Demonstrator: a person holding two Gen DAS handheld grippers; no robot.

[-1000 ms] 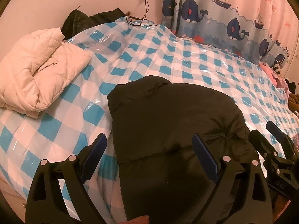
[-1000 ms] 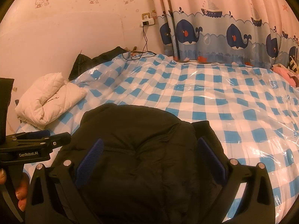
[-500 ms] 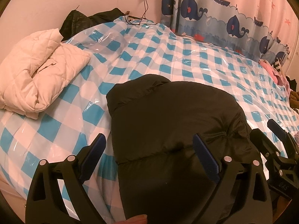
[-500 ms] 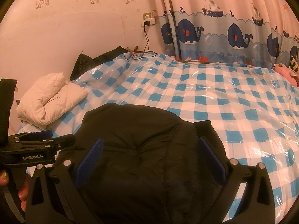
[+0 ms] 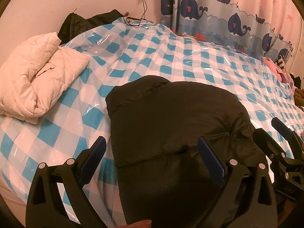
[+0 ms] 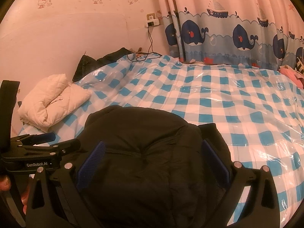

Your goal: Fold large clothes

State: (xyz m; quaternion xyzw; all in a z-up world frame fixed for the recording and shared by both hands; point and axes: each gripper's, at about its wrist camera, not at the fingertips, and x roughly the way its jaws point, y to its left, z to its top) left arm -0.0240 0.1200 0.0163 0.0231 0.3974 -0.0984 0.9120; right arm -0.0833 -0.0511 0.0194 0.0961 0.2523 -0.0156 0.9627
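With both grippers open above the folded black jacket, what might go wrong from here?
1. The black jacket is puffy and nothing holds it: the left gripper and right gripper are open, so the fold may spring apart.
2. The plastic cover on the bed looks slick; the jacket may slide when pushed.
3. It lies near the bed's front edge and could slip off.

Both views are lit dimly by warm indoor light, and a pink-orange cast is laid over the wall (image 6: 57,43) and curtain (image 6: 237,19). White glare is thrown off the plastic sheet (image 5: 207,51) in streaks across the middle and right of each frame. The black jacket (image 5: 171,129) is rendered almost without detail, its folds lost in shadow. Straight lines are bent by fisheye distortion, and the corners are cut off by a black ring. Slight softness is seen at the lower left of the left view.
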